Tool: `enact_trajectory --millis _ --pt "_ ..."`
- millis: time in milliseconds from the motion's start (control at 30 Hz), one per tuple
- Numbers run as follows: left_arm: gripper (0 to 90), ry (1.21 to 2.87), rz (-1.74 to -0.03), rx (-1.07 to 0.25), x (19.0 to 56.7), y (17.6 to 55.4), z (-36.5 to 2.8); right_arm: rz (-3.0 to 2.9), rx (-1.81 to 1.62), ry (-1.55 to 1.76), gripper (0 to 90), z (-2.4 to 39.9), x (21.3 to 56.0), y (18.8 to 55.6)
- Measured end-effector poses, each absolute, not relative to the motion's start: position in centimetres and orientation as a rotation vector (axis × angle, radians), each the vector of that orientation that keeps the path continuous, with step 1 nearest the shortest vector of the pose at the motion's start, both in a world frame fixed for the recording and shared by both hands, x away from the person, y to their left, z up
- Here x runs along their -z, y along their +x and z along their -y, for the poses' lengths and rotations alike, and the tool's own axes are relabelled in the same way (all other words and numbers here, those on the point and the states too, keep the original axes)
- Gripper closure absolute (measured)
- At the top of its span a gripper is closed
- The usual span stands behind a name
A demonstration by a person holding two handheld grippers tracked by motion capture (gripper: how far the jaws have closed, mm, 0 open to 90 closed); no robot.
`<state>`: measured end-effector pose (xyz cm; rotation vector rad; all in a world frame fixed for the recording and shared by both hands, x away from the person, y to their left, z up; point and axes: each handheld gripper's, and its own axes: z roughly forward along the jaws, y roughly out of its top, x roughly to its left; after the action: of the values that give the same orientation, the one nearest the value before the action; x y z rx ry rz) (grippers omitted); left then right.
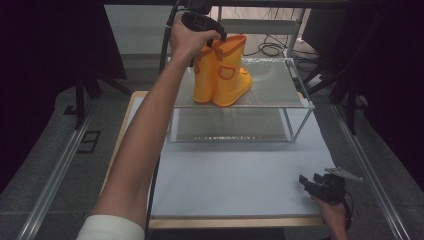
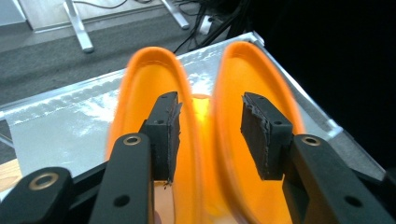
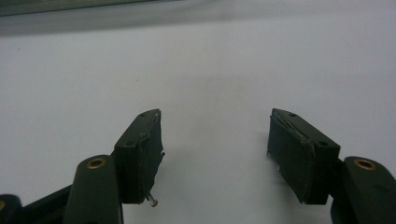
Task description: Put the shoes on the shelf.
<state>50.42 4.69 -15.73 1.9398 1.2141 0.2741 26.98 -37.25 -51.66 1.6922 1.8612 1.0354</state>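
Two orange-yellow rubber boots stand side by side on the top level of a metal shelf rack. My left gripper hangs over their tops, open. In the left gripper view one jaw dips into the left boot's opening and the other into the right boot's opening, so the left gripper straddles the two touching inner walls without pinching them. My right gripper rests low near the table's front right corner. It stands open over the bare white surface, and the right gripper holds nothing.
The rack has a lower mesh level and thin metal posts at its corners. A white table top stretches in front of it. Cables lie on the floor behind, and aluminium rails run along both sides.
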Motion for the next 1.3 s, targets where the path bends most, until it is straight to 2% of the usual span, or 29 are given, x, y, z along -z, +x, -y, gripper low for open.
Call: enact_trajectory --millis 433,667,867,1067,1300 --pt "56.4 1.929 -1.128 -0.271 14.2 46.2 -8.2 -1.863 -1.034 1.684 35.2 37.0 51.6 26.8" --pt "71.4 1.988 -1.081 -0.265 14.8 43.2 -10.2 -1.84 -1.057 1.669 35.2 36.9 51.1 26.6" --pt "83.3 2.014 -1.084 -0.252 16.2 42.1 -11.5 -1.836 -1.061 1.666 35.2 36.7 50.9 26.5" --pt "89.4 2.035 -1.105 -0.247 18.6 41.4 -12.8 -1.833 -1.063 1.659 35.3 36.6 50.9 26.5" --pt "90.0 2.05 -1.138 -0.243 20.8 41.7 -13.8 -1.842 -1.06 1.656 35.5 36.5 50.9 26.5"
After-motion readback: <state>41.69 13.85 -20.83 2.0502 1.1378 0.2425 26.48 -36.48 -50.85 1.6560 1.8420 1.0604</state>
